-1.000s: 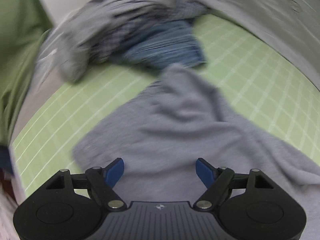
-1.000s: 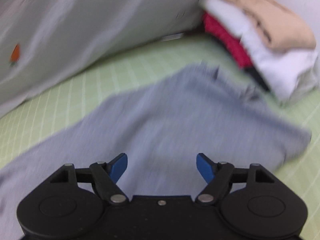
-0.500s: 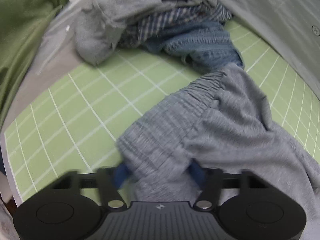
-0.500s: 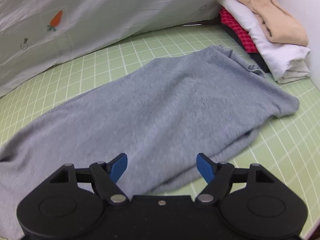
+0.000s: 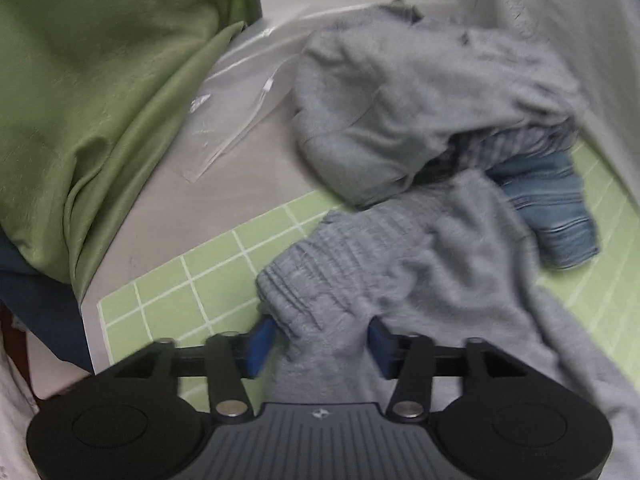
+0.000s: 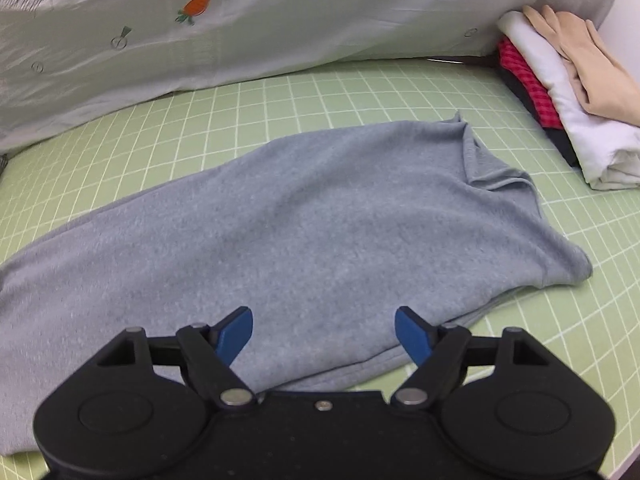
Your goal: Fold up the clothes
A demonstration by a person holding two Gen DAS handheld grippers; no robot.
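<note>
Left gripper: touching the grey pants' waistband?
Touching. In the left wrist view the gathered waistband of the grey pants sits bunched between the left gripper's blue pads, pressing against both; how firmly it is clamped is unclear.

Black hand-held gripper (image 6: 324, 332), blue fingertips (image 6: 236, 330)

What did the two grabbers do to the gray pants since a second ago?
The left gripper moved in on the waistband of the gray pants; its jaws, wide a second ago, have closed in on the bunched band. The view swung left toward the green cloth. The pants now lie flatter. The right gripper stayed open above them, and the folded stack stayed put.
</note>
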